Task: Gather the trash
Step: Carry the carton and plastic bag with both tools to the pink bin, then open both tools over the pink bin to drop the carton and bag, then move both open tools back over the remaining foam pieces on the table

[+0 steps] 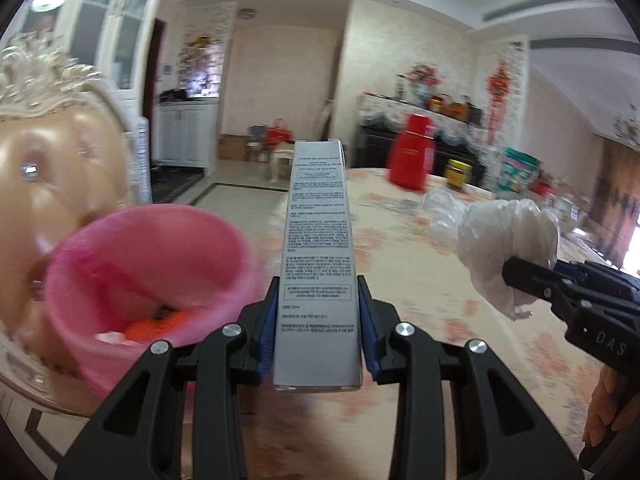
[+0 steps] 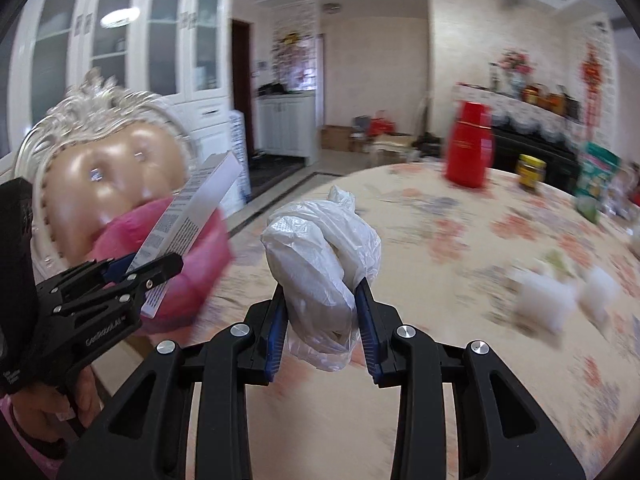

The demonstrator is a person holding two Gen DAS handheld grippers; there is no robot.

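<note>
The left tool (image 1: 318, 320) is clamped on a long grey carton (image 1: 316, 256), blue pads pressing its narrow printed sides, long axis running straight out ahead. The right tool (image 2: 322, 320) is clamped on a crumpled white plastic bag (image 2: 320, 256), soft and wrinkled, bulging above the pads. The pink bin (image 1: 152, 264), a smooth round plastic tub lined with a pink bag, sits just to the left of the carton with its mouth open and bright scraps at the bottom; the left tool is the nearer one, the right lies farther across. More white wads (image 2: 560, 300) lie on the floral table (image 2: 440, 360), well to the right.
</note>
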